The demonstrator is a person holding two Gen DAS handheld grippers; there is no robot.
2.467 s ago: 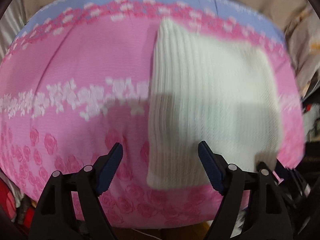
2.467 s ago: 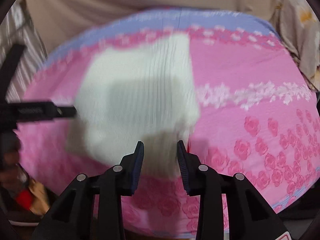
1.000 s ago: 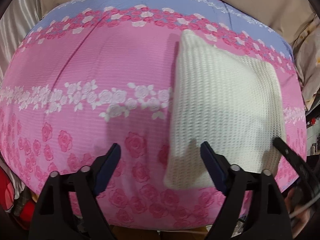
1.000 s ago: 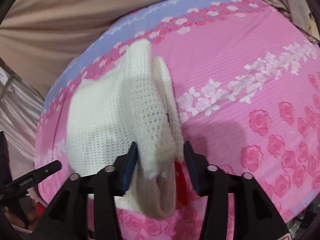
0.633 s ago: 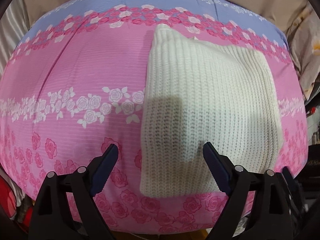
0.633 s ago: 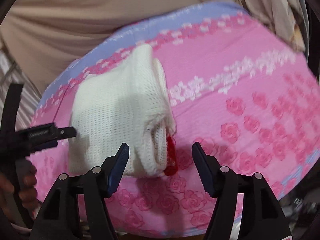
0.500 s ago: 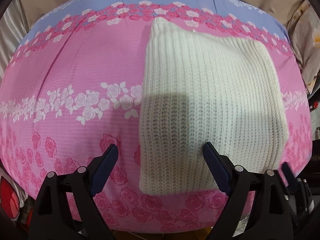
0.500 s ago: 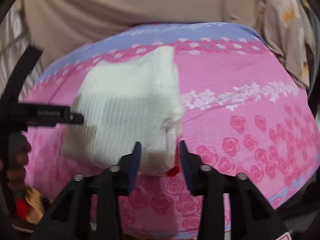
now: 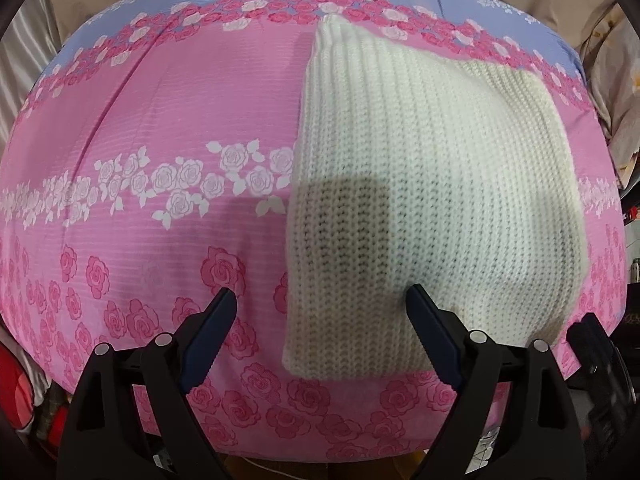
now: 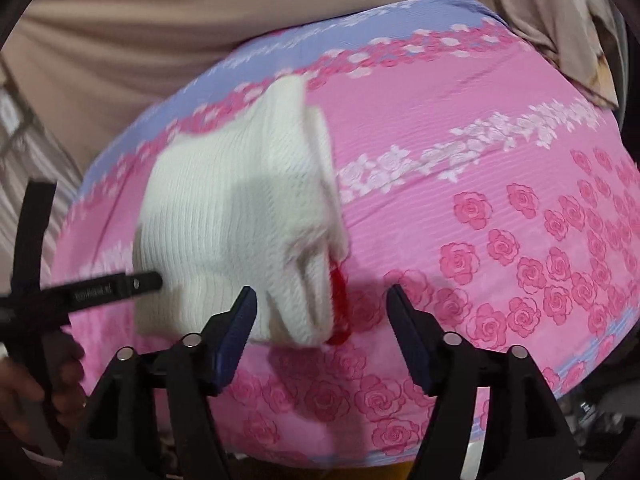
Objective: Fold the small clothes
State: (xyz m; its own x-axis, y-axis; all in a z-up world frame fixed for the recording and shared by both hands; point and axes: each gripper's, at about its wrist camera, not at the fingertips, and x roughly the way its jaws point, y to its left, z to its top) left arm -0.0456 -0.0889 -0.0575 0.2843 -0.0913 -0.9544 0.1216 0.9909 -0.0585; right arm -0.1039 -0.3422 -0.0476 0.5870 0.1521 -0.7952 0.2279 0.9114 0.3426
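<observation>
A folded white knit garment [image 9: 432, 208] lies on the pink rose-print cloth [image 9: 160, 128], right of centre in the left wrist view. My left gripper [image 9: 320, 328] is open and empty, just in front of the garment's near left corner. In the right wrist view the garment [image 10: 240, 216] lies at left with layered folded edges and a small red part [image 10: 339, 280] showing at its right edge. My right gripper [image 10: 320, 320] is open, its jaws on either side of the garment's near right corner without closing on it.
The left gripper's finger [image 10: 108, 286] and the hand [image 10: 36, 376] holding it show at left in the right wrist view. Beige fabric [image 10: 160, 20] lies behind the pink cloth. Floral bedding [image 10: 560, 12] sits at the far right.
My right gripper held the garment's edge a second ago, let it go, and now stands wide open at the near right corner. The left gripper stayed open and barely moved.
</observation>
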